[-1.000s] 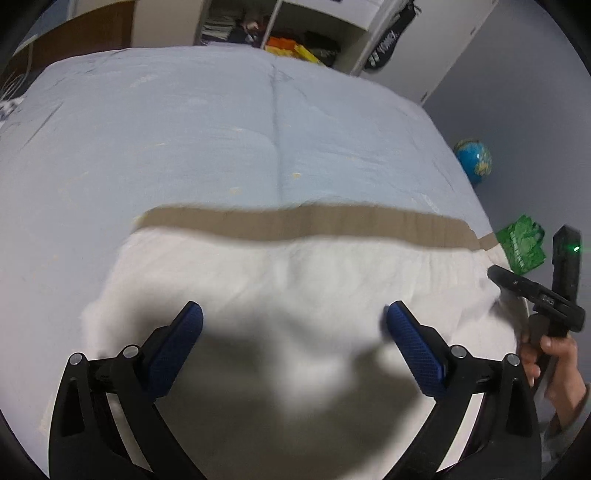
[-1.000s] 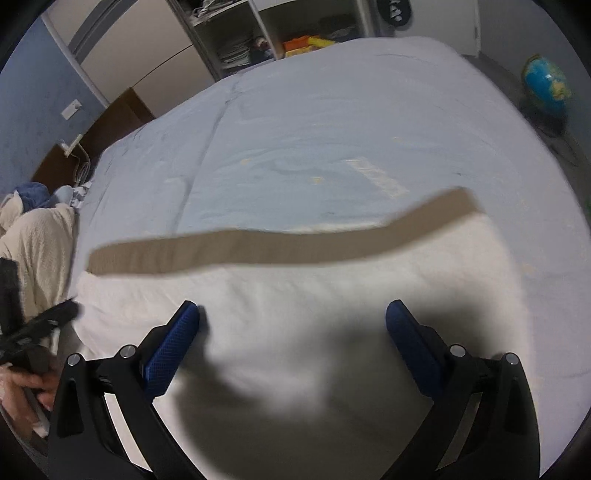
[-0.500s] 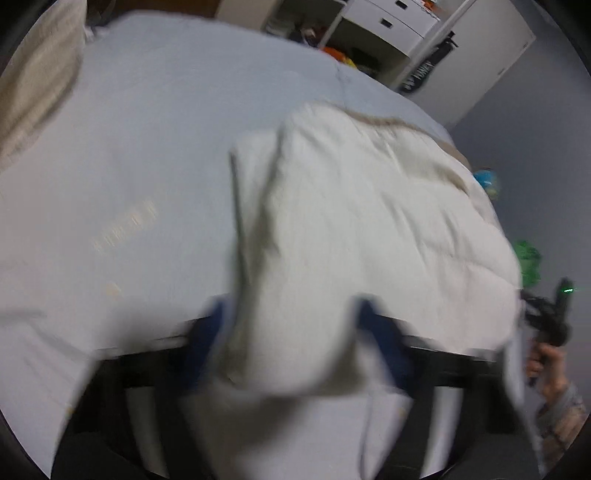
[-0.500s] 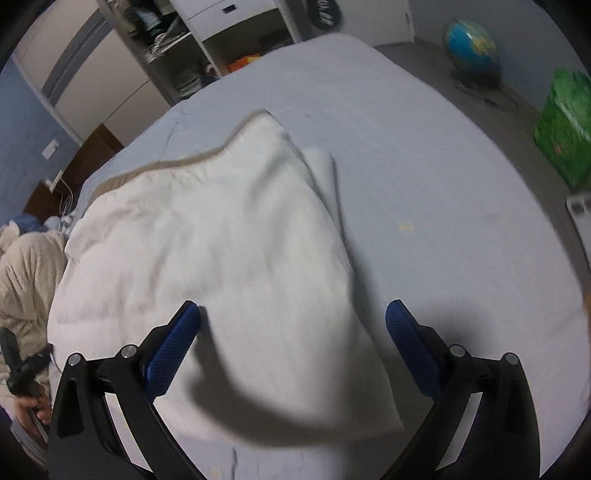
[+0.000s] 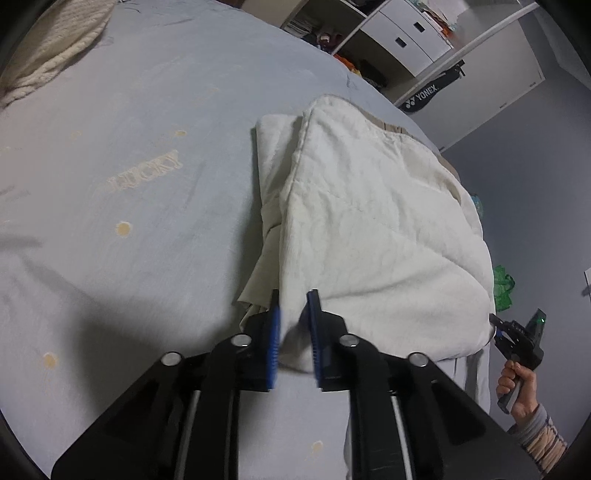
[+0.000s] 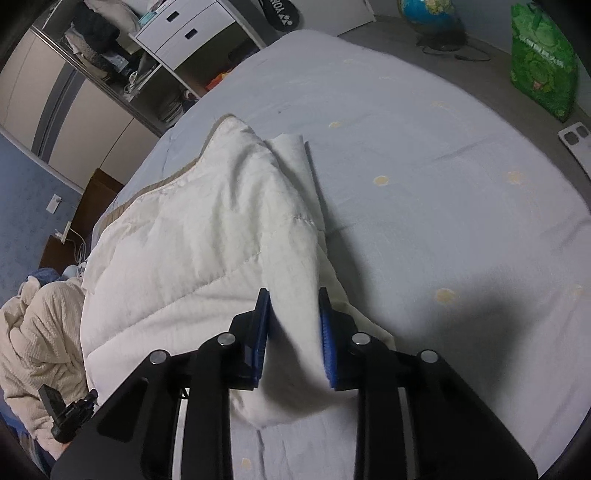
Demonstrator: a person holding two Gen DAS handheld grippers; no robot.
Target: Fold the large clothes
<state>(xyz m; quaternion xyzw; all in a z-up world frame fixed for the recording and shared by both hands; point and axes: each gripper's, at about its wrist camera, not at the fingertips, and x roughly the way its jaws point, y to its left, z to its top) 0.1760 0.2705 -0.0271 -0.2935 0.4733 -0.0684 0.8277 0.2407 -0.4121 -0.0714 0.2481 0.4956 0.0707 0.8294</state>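
Left tool (image 5: 294,325): nearest the left wrist camera, angled down at the bed; blue pads closing on the near left corner of the white quilted garment (image 5: 376,229), fabric bunched between them and pressed at both pads.
Right tool (image 6: 293,328): nearest the right wrist camera, likewise angled down; pads closing on the near right corner of the same garment, a fold of cloth pinched between them.
Right hand (image 5: 517,387): seen from the left wrist camera at lower right, in a striped sleeve, wrapped around the handle of its tool.
White quilted garment: lying folded on the bed, near edge at the tools, stretching away toward the wardrobe; tan trim along the far edge; a thinner white layer sticking out beneath on the side.
Bed (image 5: 129,184): pale blue sheet with small yellow spots and the word LUCKY.
Knitted cream blanket (image 6: 40,332): bunched at the side of the bed, apart from the garment.
Green bag (image 6: 541,59): on the floor past the bed.
Globe (image 6: 424,11): on the floor, farther back.
Wardrobe (image 6: 177,33): open shelves and white drawers at the far end.
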